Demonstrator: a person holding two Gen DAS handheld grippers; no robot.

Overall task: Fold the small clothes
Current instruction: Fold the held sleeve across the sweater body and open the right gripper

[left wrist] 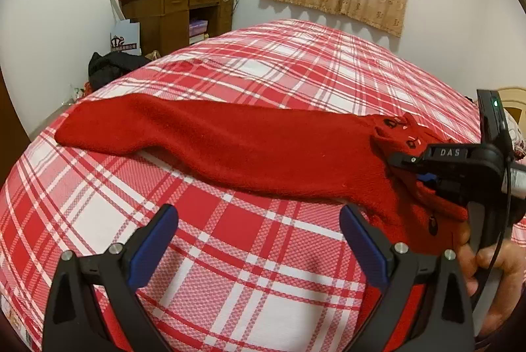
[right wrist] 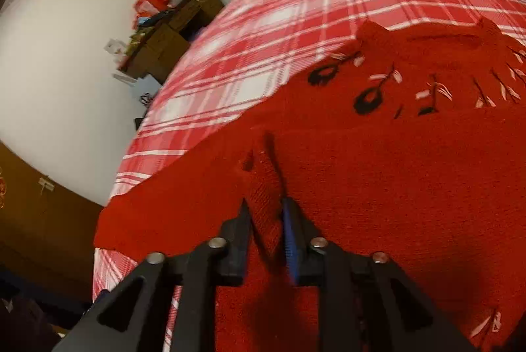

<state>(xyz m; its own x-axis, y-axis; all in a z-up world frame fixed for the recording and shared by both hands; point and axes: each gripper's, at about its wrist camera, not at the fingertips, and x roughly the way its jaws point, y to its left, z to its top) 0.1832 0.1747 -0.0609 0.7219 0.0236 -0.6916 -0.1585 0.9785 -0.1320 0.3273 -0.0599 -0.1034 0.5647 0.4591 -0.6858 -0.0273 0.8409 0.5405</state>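
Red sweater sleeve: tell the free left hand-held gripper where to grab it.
Grip the cuff end of the sleeve, coming in low from the near edge. It lies flat and stretched out on the plaid bedspread, so a thin end pinch suits the left hand-held gripper.

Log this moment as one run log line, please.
garment: red knitted sweater flat on red-white plaid bedsheet | left gripper: open, empty | right gripper: sweater ridge between jaws
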